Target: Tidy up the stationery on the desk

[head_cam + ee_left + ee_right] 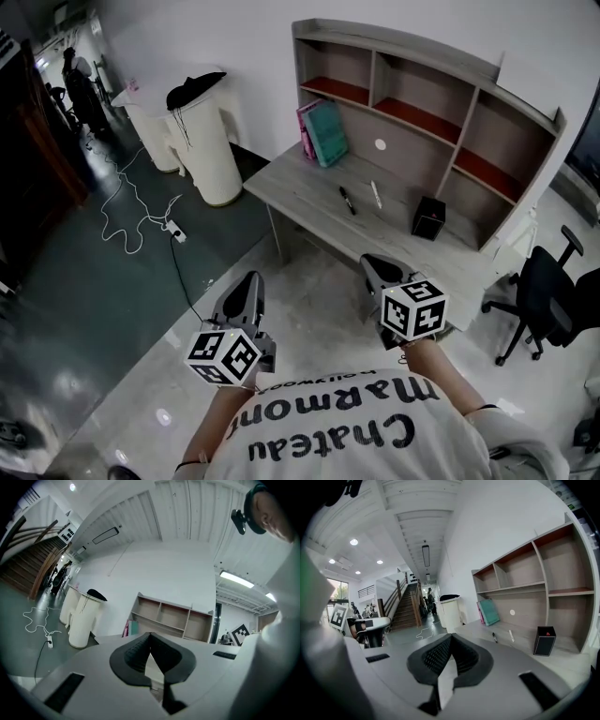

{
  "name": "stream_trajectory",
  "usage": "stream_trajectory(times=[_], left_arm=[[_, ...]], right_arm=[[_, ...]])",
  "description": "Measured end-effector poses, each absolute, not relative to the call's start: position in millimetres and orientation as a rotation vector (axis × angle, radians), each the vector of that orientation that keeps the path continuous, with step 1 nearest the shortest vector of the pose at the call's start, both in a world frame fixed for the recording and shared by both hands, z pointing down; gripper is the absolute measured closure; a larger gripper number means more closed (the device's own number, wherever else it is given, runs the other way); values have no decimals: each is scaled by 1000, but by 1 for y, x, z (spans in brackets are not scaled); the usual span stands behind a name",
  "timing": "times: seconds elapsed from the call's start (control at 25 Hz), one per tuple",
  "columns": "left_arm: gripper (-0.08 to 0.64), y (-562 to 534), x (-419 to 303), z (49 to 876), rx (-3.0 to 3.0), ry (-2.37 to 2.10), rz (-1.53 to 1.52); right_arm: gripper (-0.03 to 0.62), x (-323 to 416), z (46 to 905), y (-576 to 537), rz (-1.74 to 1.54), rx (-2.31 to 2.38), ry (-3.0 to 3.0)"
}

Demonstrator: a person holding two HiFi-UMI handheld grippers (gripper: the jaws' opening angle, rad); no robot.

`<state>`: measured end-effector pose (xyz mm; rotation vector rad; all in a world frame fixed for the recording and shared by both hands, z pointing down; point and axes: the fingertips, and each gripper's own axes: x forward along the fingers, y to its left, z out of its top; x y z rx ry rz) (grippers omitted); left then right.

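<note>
A grey desk (309,192) with a shelf hutch (422,103) stands ahead of me. On it lie a black pen (347,200) and a white pen (376,194). A black box-shaped holder (429,217) stands to their right, and teal and pink books (323,133) lean at the back left. The right gripper view shows the black pen (493,637), white pen (510,635), holder (544,641) and books (489,612). My left gripper (251,279) (150,634) and right gripper (373,262) (451,637) hover short of the desk, both shut with nothing in them.
Two white cylindrical bins (202,141) stand left of the desk. A power strip with a white cable (173,230) lies on the floor. A black office chair (548,295) is at the right. A staircase (405,609) is far behind.
</note>
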<state>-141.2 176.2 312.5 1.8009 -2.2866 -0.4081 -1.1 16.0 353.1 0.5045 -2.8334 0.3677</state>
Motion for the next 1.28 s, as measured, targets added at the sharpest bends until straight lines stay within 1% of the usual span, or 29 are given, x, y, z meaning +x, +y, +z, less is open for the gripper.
stream_trajectory(times=[0.44, 0.8, 1.04, 1.28], left_arm=[[545, 174, -158, 350, 1737, -2241, -409], [545, 154, -178, 373, 1636, -2257, -399], [545, 126, -209, 371, 1565, -2306, -387], [545, 82, -230, 353, 1580, -2343, -374]], right_arm=[[581, -8, 393, 5, 403, 537, -2741], [581, -28, 420, -35, 402, 498, -2681], [581, -59, 424, -76, 403, 453, -2676], [581, -89, 409, -125, 408, 432, -2723]])
